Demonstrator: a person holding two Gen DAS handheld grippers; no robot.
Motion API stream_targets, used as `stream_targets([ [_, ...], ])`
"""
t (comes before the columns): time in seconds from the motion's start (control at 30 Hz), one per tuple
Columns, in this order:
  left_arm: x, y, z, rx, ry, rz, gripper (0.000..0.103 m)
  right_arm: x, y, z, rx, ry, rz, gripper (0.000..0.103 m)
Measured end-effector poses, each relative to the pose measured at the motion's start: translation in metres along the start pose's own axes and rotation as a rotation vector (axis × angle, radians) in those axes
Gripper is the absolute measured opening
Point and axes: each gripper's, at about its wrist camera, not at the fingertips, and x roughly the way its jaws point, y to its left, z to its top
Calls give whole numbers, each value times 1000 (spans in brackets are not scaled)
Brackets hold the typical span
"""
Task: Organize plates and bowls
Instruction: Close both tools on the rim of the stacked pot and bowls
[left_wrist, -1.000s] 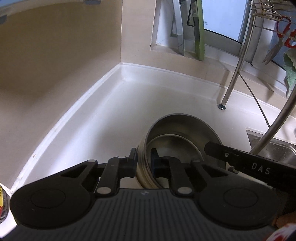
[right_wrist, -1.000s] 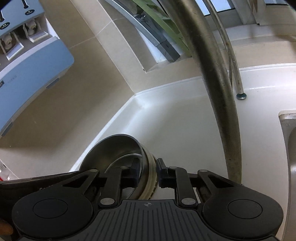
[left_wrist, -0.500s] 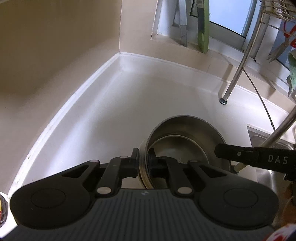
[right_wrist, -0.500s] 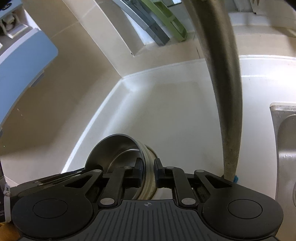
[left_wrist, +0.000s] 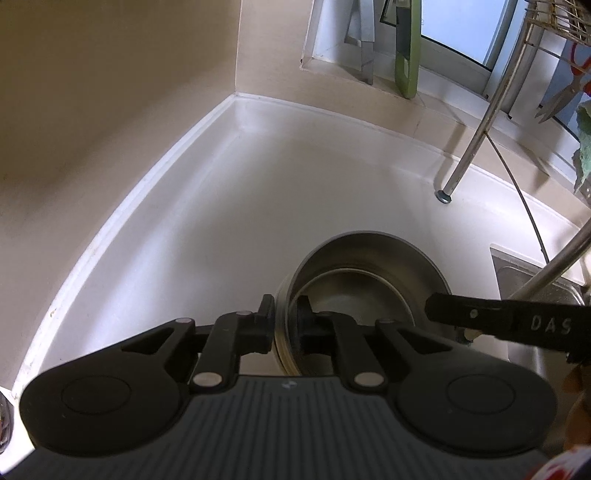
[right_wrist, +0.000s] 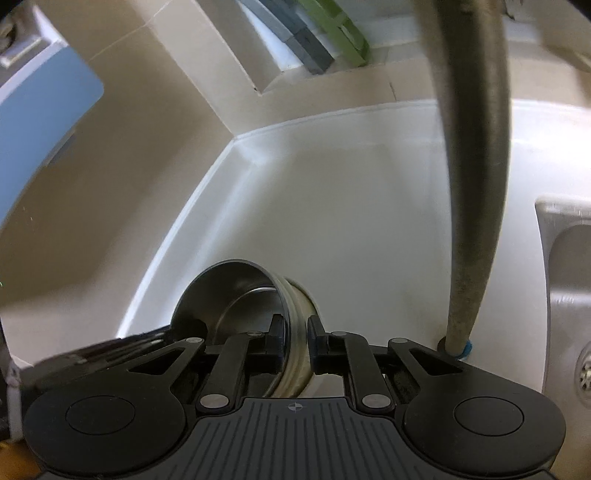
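Holding a steel bowl (left_wrist: 369, 280) from opposite sides, both grippers are clamped on its rim over the white counter (left_wrist: 229, 229) near the corner of the tiled wall (left_wrist: 110, 92). The left gripper (left_wrist: 284, 325) has one finger outside the wall of the bowl and one inside; the right gripper (right_wrist: 297, 345) grips the opposite rim the same way. The bowl appears nested with a pale rimmed dish (right_wrist: 295, 354) beneath it, though the layers cannot be separated clearly. Whether the stack rests on the counter or hangs just above it cannot be told.

Judged step: carrying or setting down the stack on the counter.

Procedure for doing this well:
- Keep both grips level so the stack does not tilt and the inner pieces do not slide.
- Move both hands at the same rate; uneven travel twists the rim between the fingers.
- Steer the right gripper away from the curved faucet pipe (right_wrist: 472, 166), which stands close beside it, and from the sink (right_wrist: 569, 266) edge.
- Stay away from the rack leg (left_wrist: 469, 147) at the back.
- Lower until the base sits flat before releasing either side.
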Motion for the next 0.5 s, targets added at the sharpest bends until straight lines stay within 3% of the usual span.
stream_targets([
  [0.07, -1, -2, -1, 12, -9, 22, 21, -1, 4, -4, -45, -11, -24, 25],
  [0.17, 0, 0, -3, 5, -11, 20, 24, -1, 7, -10, -104, -59, -71, 37],
  [0.5, 8, 5, -11, -25, 13, 3, 28, 27, -4, -22, -125, -99, -11, 39],
])
